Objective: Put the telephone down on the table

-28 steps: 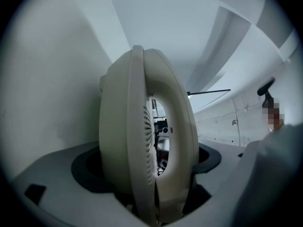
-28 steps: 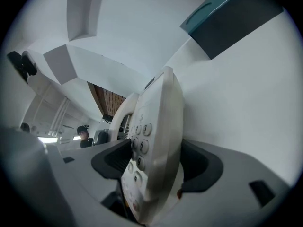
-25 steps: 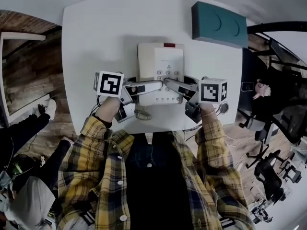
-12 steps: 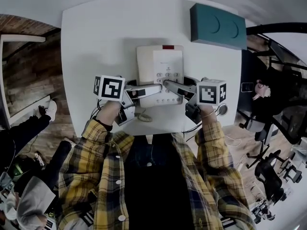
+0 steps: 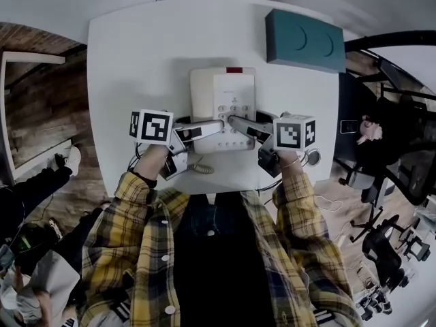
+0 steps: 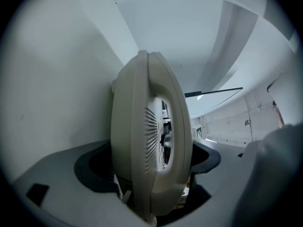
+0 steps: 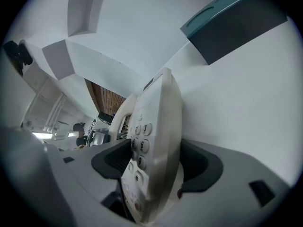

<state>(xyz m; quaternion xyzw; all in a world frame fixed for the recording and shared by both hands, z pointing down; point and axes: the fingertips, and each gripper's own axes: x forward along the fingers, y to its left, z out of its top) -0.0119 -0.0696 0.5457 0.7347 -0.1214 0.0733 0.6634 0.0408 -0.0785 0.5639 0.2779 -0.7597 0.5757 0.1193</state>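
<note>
Cream plastic desk telephone (image 5: 223, 107) with a red strip at its far edge is located over the near half of the white rectangular table (image 5: 136, 60), close to the front edge. It is gripped from both sides.

Left gripper (image 5: 204, 129): jaws clenched on the telephone's left side, where the handset lies. The left gripper view shows the dark jaw pads pressed against either face of the body, with the slotted earpiece grille just above them.

Right gripper (image 5: 242, 125): jaws clenched on the telephone's right side. The right gripper view shows one pad on the keypad face beside the keys marked 3, 6 and 9, and the other pad on the underside.

Both gripper views show the telephone edge-on between the pads. Whether its base touches the tabletop cannot be determined.

A coiled cream cord (image 5: 199, 165) trails from the telephone's near left corner and lies on the table by the front edge.

Each gripper carries a white cube with black square markers, left (image 5: 152, 127) and right (image 5: 294, 132), on either side of the telephone.

A teal rectangular box (image 5: 303, 39) lies at the far right corner of the table, well apart from the telephone.

The person's yellow plaid sleeves (image 5: 146, 196) reach in from the near edge. Wooden flooring (image 5: 41, 101) is visible to the left of the table.
</note>
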